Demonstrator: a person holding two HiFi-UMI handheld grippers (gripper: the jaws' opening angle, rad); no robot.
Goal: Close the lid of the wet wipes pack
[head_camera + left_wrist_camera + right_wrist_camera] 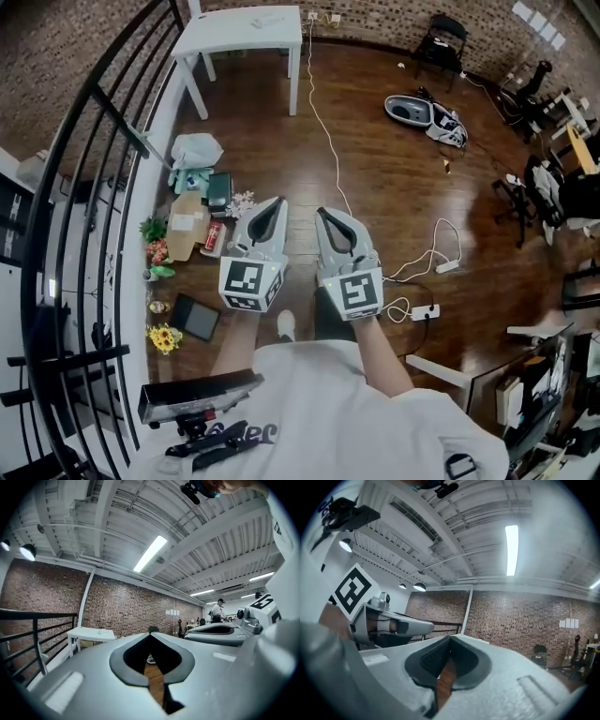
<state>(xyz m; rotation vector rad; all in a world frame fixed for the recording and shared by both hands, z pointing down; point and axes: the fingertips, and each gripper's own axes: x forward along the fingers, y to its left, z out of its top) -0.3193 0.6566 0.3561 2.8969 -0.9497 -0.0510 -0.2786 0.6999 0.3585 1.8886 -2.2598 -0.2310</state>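
Looking down from the head view, two grippers are seen held side by side above a dark wooden floor [394,178]: the left gripper [275,204] and the right gripper [324,216], each with one marker cube at its rear. In the left gripper view the fingers [123,663] are closed, their tips meeting at a point with nothing between them, and only a strip of floor shows through the gap lower down. The same is seen in the right gripper view: tips together and nothing held.

One white table [248,33] stands at the far side of the room, well apart from both grippers. A heap of small things [192,220] lies on the floor beside the black railing [103,122], to the left of the left gripper. In it one cardboard box [186,223], one red can [214,234] and one pale bag [195,150] can be made out. The wet wipes pack cannot be picked out with certainty, neither in that heap nor elsewhere, and it is in neither gripper.

Only the head view shows the floor clutter and the two white power strips [427,311]. Only the gripper views show the brick wall [126,609] and ceiling lamps [150,553]. One distant standing person [218,610] is shown only by the left gripper view, which also takes in the table and the neighbouring gripper.
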